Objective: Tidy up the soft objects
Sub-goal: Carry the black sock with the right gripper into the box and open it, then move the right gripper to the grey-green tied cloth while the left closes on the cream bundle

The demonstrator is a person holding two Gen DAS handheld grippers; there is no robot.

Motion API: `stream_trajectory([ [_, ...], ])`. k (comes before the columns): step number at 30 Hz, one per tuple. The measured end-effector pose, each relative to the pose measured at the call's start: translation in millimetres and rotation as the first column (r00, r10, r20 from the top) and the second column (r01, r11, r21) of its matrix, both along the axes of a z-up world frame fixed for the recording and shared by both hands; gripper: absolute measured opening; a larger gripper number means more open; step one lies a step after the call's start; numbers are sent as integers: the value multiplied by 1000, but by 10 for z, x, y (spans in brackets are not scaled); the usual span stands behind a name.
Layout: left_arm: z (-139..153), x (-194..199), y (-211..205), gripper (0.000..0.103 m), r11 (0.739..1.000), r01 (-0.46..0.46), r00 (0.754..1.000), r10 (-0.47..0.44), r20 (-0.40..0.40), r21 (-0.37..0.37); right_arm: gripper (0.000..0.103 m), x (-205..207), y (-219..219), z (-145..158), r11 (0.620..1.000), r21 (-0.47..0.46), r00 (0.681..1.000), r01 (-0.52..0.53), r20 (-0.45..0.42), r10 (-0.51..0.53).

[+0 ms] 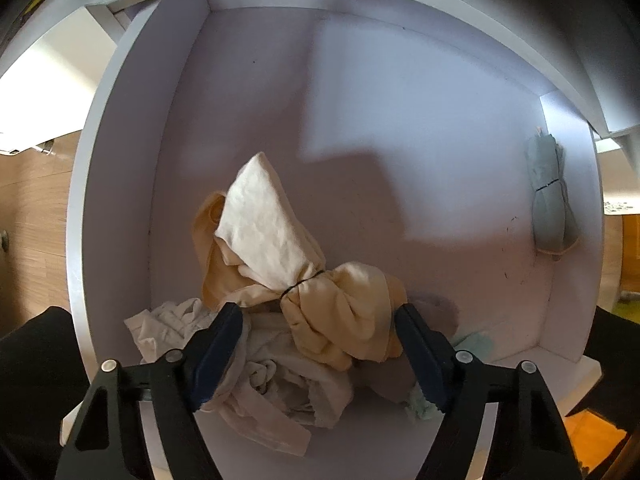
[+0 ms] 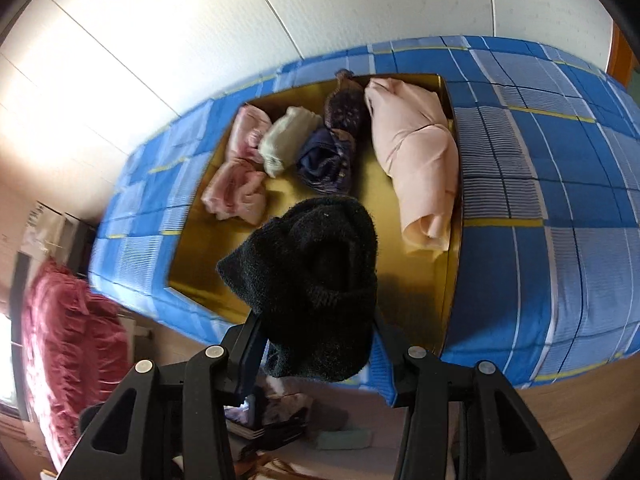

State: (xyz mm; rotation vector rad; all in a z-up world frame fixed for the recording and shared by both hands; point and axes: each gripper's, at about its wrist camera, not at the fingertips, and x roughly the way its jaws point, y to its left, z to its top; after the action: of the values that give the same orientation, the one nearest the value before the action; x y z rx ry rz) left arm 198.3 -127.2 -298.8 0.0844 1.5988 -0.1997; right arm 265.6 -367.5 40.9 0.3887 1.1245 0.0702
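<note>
White drawer floor (image 1: 400, 128), yellow bundle (image 1: 320, 280) between left hand-held gripper (image 1: 320, 332) fingers.

A blue checked bedspread (image 2: 540, 184) covers the bed beside a white wall (image 2: 160, 32). A red ruffled cloth (image 2: 68, 344) hangs nearby, above wood flooring (image 1: 36, 216).

Tied cream bundle (image 1: 320, 280); dangling black cloth (image 2: 316, 280)

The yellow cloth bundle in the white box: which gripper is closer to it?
Left. The left gripper straddles the yellow bundle in the white box; the right gripper holds a black cloth elsewhere.
</note>
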Motion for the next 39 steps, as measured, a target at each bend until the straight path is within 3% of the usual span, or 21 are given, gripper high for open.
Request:
stream_trajectory([
  [9,-16,-41,-103,79,1000,24,1000,-24,-17,-13,47,214,-11,-202,997,-81,999,9,-53,-13],
  [13,-3,-50,-87,80,999,-15,999,13,-42,-51,47,303,-31,-308,994,-107,997,11,-73,-19],
  [17,40,-103,-13,90,993,-49,996,41,-75,-110,47,365,-54,-367,989,-145,997,12,-75,-23],
  [21,107,-232,-105,92,986,-8,996,-7,-92,-164,49,412,-115,-404,987,-159,997,29,-67,-40],
  [23,114,-289,-185,92,987,30,995,-45,-91,-157,50,423,-142,-423,988,-149,997,32,-67,-42],
  [28,6,-303,-209,92,992,58,991,-71,-113,-116,58,373,-155,-341,989,-150,999,22,-34,-27],
  [39,-161,-345,-396,89,988,136,986,-142,-89,-70,58,-76,-177,195,995,-96,990,-11,141,24],
])
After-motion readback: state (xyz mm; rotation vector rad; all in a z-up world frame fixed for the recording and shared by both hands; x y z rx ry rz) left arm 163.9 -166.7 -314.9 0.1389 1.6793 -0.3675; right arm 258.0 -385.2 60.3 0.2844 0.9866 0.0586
